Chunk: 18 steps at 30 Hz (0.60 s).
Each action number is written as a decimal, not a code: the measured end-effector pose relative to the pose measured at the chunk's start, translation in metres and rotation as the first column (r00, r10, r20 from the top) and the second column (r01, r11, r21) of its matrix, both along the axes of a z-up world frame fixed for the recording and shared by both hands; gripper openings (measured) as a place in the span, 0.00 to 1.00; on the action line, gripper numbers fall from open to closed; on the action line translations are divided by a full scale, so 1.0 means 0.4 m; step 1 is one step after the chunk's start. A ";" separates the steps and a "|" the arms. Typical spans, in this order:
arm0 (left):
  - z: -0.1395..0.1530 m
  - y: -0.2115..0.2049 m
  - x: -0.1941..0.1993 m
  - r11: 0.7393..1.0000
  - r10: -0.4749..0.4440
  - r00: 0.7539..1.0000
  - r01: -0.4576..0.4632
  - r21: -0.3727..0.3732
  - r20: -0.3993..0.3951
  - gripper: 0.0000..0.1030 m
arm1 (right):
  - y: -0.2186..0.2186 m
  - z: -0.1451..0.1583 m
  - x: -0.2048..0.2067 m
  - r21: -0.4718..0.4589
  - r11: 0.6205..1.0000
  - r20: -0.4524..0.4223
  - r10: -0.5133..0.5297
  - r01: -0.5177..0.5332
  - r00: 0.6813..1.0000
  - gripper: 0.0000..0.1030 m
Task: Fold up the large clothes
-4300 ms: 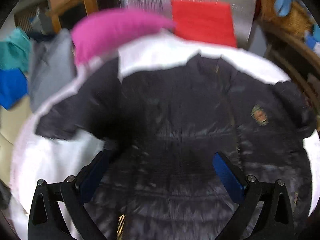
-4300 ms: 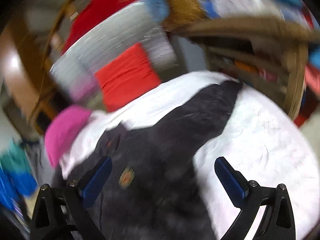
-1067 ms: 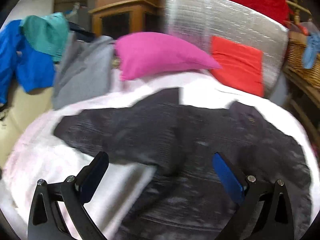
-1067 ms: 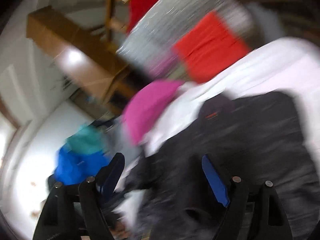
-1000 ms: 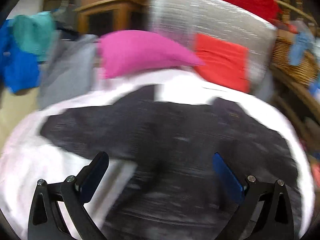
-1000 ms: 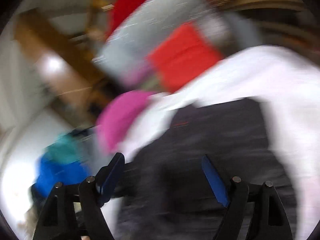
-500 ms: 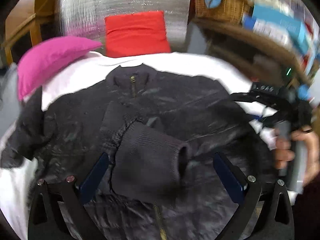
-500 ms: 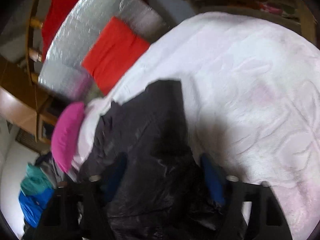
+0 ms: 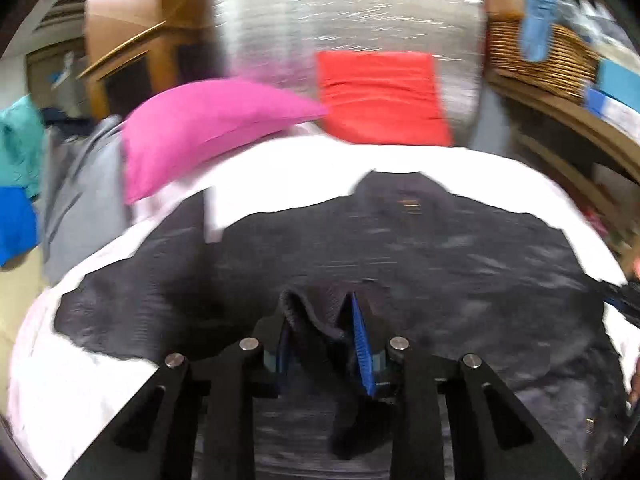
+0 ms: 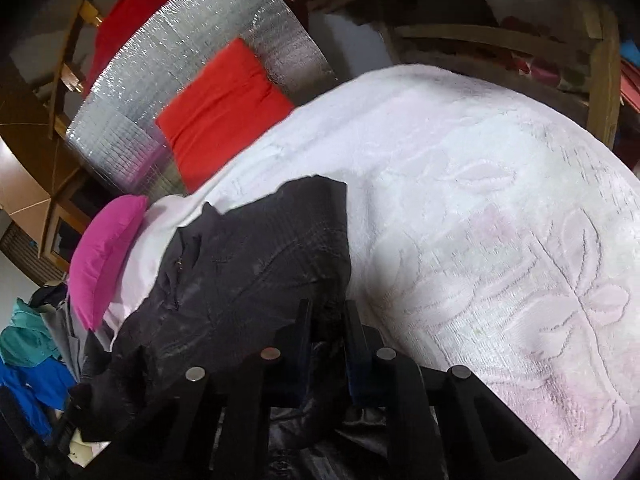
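A black quilted jacket [image 9: 420,248] lies spread on a white bed cover [image 9: 312,160], collar toward the far side. My left gripper [image 9: 320,320] is shut on the jacket's knit sleeve cuff [image 9: 316,320], held over the jacket's middle. In the right wrist view the jacket [image 10: 256,264] lies on the left half of the bed cover [image 10: 500,220]. My right gripper [image 10: 326,320] is shut on the jacket's right edge fabric near its lower side.
A pink pillow [image 9: 208,124], a red cushion [image 9: 380,96] and a silver foil board [image 9: 352,24] sit at the bed's far end. Grey, teal and blue clothes [image 9: 24,184] hang at the left. Wooden shelves with a wicker basket [image 9: 544,56] stand at the right.
Both grippers were open half a second ago and have closed on the jacket: the left on the sleeve cuff, the right on the jacket's right edge. The left view swung back toward the pillows.
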<state>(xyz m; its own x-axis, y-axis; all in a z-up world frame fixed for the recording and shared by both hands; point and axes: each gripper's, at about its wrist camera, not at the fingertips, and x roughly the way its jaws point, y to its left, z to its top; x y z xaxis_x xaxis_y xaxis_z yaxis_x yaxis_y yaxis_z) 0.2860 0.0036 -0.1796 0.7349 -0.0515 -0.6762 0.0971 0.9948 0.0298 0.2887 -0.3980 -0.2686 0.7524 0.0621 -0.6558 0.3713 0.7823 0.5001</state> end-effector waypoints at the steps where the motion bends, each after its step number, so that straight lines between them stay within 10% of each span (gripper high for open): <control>1: -0.008 0.032 0.013 0.999 0.023 0.999 -0.024 -0.030 -0.039 0.28 | 0.000 -0.006 0.000 0.004 1.000 -0.014 0.000 0.000 1.000 0.16; 4: -0.034 0.100 0.027 0.986 0.027 0.988 -0.052 -0.157 -0.152 0.38 | -0.022 -0.006 -0.013 0.076 0.997 -0.010 -0.017 0.018 1.000 0.19; 6: -0.036 0.121 0.021 0.983 0.014 0.984 -0.046 -0.177 -0.178 0.73 | -0.038 -0.007 -0.020 0.145 0.989 0.013 -0.035 0.032 0.999 0.33; 8: -0.020 0.132 -0.003 0.983 0.048 0.988 -0.073 -0.171 -0.148 0.77 | -0.045 -0.007 -0.028 0.179 0.982 0.029 -0.062 0.056 0.998 0.74; 15: -0.091 0.139 0.038 0.986 0.047 0.964 -0.087 -0.144 -0.262 0.77 | -0.026 -0.014 -0.005 0.141 0.989 0.007 -0.037 0.035 0.999 0.73; 18: -0.142 0.125 0.056 0.991 0.053 0.947 -0.088 -0.097 -0.318 0.77 | -0.008 -0.028 0.023 0.080 0.997 -0.036 -0.008 0.011 0.999 0.58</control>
<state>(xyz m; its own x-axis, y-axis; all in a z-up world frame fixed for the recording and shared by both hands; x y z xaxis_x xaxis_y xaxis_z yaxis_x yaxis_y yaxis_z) 0.3085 0.0537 -0.2363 0.4905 -0.0930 -0.8665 0.0134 0.9950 -0.0993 0.2978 -0.4013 -0.2799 0.7291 0.1089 -0.6757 0.3974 0.7364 0.5475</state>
